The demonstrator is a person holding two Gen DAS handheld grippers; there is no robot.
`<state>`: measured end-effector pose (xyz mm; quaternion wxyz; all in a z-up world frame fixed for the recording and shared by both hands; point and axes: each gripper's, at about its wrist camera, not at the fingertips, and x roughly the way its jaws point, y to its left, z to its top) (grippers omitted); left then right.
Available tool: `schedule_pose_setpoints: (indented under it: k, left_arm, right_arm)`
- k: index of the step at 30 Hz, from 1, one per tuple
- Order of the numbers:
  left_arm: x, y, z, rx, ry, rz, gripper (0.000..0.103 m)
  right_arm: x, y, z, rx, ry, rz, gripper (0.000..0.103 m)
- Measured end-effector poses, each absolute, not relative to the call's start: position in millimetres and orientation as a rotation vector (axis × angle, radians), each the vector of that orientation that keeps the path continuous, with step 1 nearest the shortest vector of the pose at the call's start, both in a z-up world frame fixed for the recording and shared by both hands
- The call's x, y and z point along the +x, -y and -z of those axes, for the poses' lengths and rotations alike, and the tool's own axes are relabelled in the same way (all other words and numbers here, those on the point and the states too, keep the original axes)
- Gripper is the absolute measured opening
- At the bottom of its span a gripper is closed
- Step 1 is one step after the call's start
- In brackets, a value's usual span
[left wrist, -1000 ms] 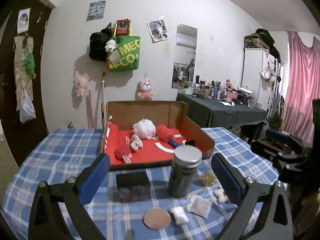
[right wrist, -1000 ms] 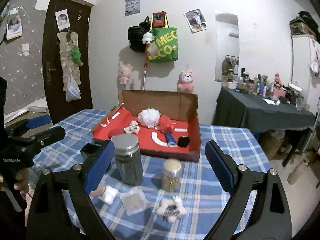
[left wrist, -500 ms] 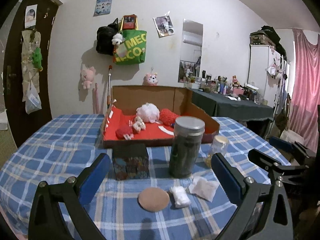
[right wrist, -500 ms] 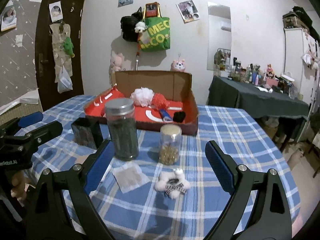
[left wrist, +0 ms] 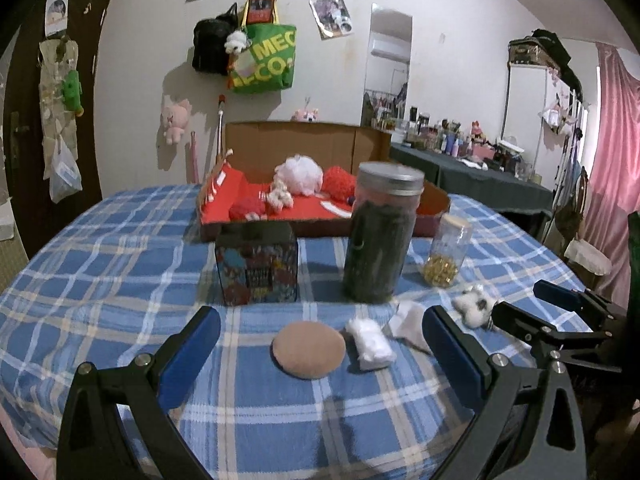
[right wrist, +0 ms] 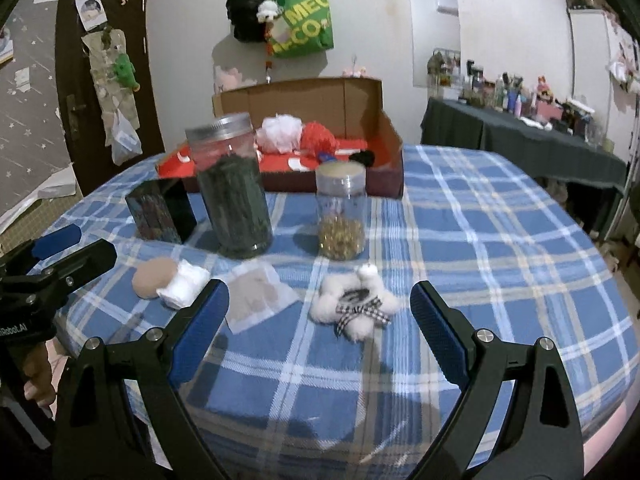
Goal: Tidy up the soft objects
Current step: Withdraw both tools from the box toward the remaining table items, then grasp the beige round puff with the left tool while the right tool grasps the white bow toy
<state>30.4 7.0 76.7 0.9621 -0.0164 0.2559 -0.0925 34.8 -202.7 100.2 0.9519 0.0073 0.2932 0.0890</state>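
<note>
Lying ahead of wide right jaws, seemingly untouched: plush toy (right wrist: 354, 304).

The tablecloth (right wrist: 480, 216) was woven blue plaid cloth, slightly fuzzy; the box (right wrist: 360, 100) matt brown cardboard; the tall jar (right wrist: 234, 200) glossy clear, capped in dull metal (right wrist: 220, 125); the small toy (right wrist: 354, 304) white fluffy plush; the round pad (left wrist: 308, 349) matt tan, smooth

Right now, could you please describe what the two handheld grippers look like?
Both match: the left gripper and right gripper have black angular arms with silver screws, each finger faced with a blue pad. From the right wrist view, the left gripper's body carries white lettering, only partly readable. No cables or sleeves are visible.
</note>
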Motion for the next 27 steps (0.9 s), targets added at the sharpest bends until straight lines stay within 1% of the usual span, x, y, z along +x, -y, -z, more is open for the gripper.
schedule_pose_setpoints:
  k: [14, 23, 26, 27]
  left_arm:
    - [53.9, -24.5, -53.9, -0.033, -0.63, 0.195, 0.103]
    - [79.1, -28.5, -39.3, 0.017, -0.745, 0.27, 0.103]
    - [84.4, -25.7, -34.7, 0.053, -0.767, 0.276, 0.097]
    - [86.4, -24.5, -33.3, 0.062, -0.777, 0.28, 0.093]
  right_arm:
    - [60.0, 216.0, -74.8, 0.028, -0.709, -0.181, 0.093]
    - [78.6, 221.8, -64.4, -0.019, -0.76, -0.193, 0.093]
    - [81.3, 222.5, -64.3, -0.031, -0.765, -0.212, 0.093]
    - [82.7, 222.7, -64.3, -0.03, -0.77, -0.224, 0.093]
